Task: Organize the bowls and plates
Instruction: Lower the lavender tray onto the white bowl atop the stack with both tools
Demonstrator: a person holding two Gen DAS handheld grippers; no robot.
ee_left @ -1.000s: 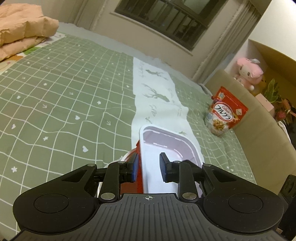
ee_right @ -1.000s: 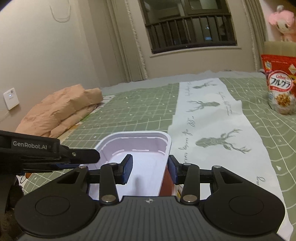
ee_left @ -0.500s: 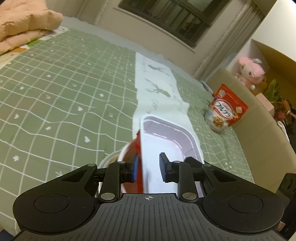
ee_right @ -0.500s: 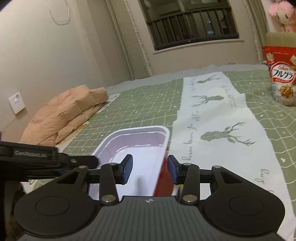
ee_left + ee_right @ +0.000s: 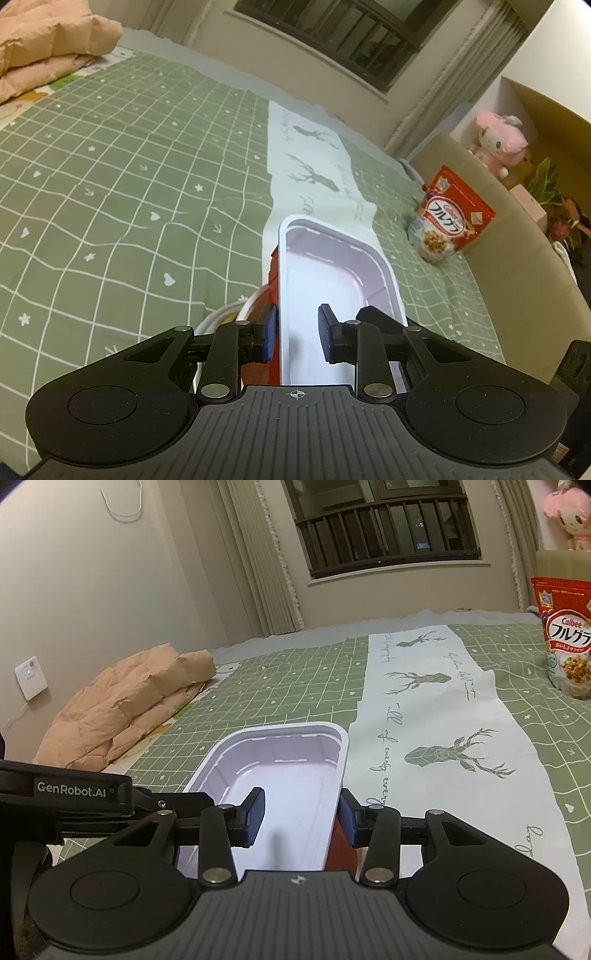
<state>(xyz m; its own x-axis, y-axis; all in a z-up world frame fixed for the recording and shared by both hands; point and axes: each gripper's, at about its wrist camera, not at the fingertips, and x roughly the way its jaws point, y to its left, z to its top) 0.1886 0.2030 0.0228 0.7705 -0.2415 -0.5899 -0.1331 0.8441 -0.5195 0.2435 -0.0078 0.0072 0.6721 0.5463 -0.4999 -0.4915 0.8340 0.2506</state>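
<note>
A rectangular tray bowl (image 5: 332, 266), white inside and red outside, hangs between both grippers just above the bed. My left gripper (image 5: 295, 332) straddles its left wall, with the outer pad on the red side and the inner pad close to the white inner wall. My right gripper (image 5: 301, 819) straddles the opposite wall of the tray bowl (image 5: 280, 768). Its jaws are opening; the outer pad is by the red side and the inner pad stands off the wall. Under the tray's left side shows the rim of a round white plate (image 5: 218, 317). The left gripper's body (image 5: 81, 794) appears at the left of the right wrist view.
The green checked bedspread (image 5: 110, 184) carries a white deer-print cloth (image 5: 436, 738) running away ahead of the tray. A red cereal bag (image 5: 450, 218) stands at the right, and a peach quilt (image 5: 122, 709) lies at the far left. A pink plush (image 5: 498, 136) sits behind the headboard.
The right gripper's pads have parted slightly around the tray wall. More of the round plate rim shows below the tray on the left. Both hands have stayed about where they were.
</note>
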